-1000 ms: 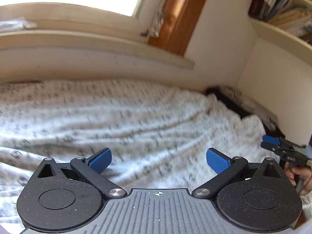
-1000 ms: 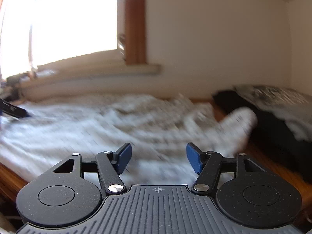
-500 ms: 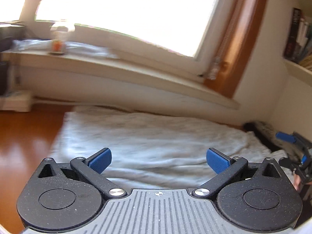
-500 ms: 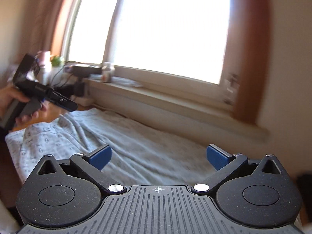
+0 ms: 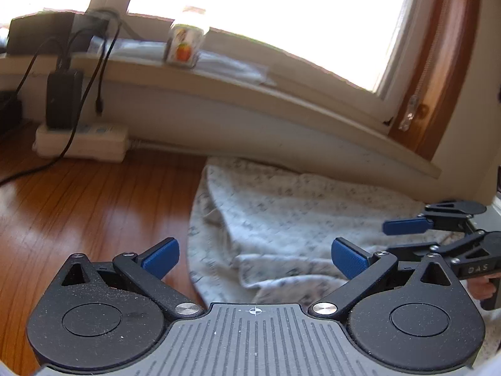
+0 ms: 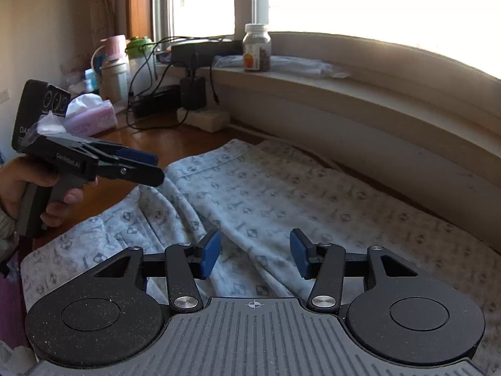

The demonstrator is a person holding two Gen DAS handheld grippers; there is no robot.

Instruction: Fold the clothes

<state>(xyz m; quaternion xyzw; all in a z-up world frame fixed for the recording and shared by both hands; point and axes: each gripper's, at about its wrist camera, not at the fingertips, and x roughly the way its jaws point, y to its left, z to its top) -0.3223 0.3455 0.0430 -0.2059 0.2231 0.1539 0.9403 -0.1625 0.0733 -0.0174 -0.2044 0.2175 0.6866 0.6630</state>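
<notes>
Left gripper (image 5: 255,252) hangs with jaws wide apart, holding nothing; the patterned garment (image 5: 281,219) lies rumpled on the wooden surface (image 5: 94,203) just ahead and below, its rounded edge under the left finger. Right gripper (image 6: 255,258) is part-open, empty, over a ridge of the cloth. Judgement: pinch single layers at an edge, both sides level, and pull taut before folding.
</notes>
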